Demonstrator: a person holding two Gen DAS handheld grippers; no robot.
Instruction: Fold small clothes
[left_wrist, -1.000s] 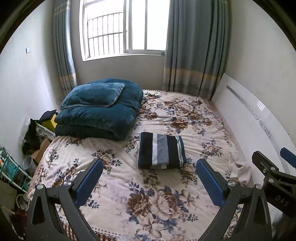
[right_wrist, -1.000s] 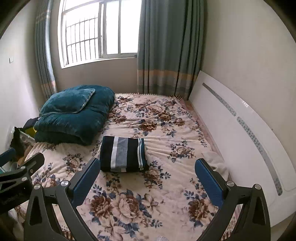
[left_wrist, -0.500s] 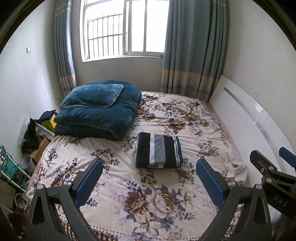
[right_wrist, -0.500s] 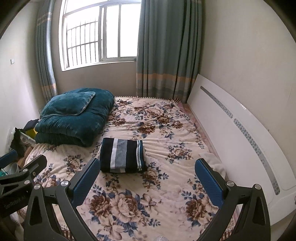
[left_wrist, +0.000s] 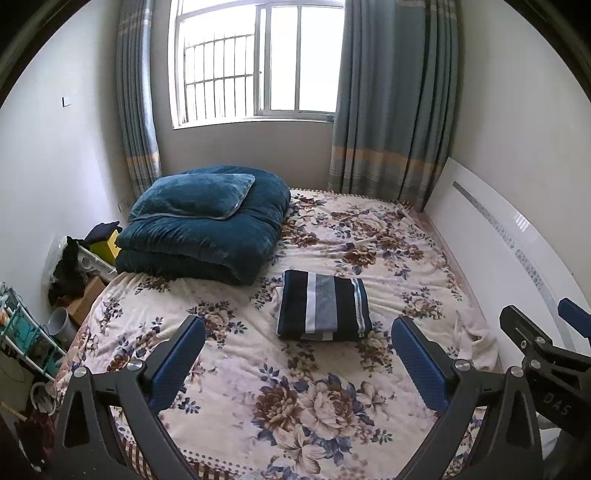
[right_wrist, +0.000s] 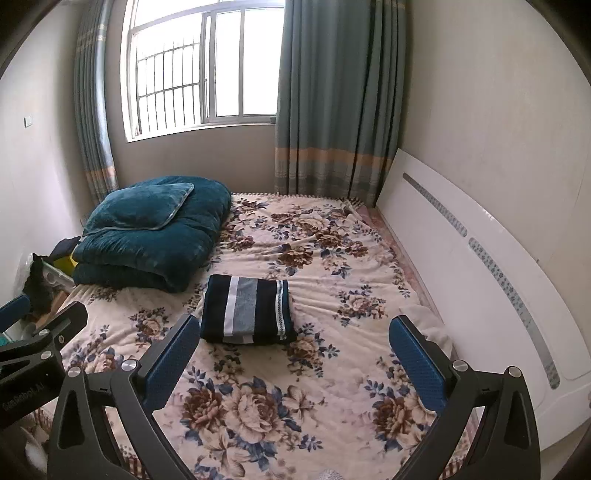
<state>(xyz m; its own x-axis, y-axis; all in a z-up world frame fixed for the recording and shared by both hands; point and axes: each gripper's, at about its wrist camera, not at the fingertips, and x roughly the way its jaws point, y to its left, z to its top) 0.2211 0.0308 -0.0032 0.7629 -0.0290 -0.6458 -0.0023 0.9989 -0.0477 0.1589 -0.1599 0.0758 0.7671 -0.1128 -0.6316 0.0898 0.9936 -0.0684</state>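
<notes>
Left wrist view: the left hand-held gripper (left_wrist: 297, 349) is seen spread wide with nothing held, and part of the right hand-held gripper (left_wrist: 546, 354) is caught at the right edge. A shelf (left_wrist: 26, 339) and a bucket (left_wrist: 61, 325) beside the bed are shown only here, plus a cream cloth (left_wrist: 476, 343) at the headboard (left_wrist: 517, 251) side. Right wrist view: the right hand-held gripper (right_wrist: 293, 345) is seen spread wide, empty, with the left one's frame at the left edge; more headboard is shown. The garment (left_wrist: 323, 310) is folded into a neat rectangle, navy with white and grey stripes, lying flat mid-bed (left_wrist: 332, 406), just beside the duvet (left_wrist: 207, 236), beyond both sets of fingertips, untouched. A pillow (left_wrist: 192, 197) is stacked on the duvet.
</notes>
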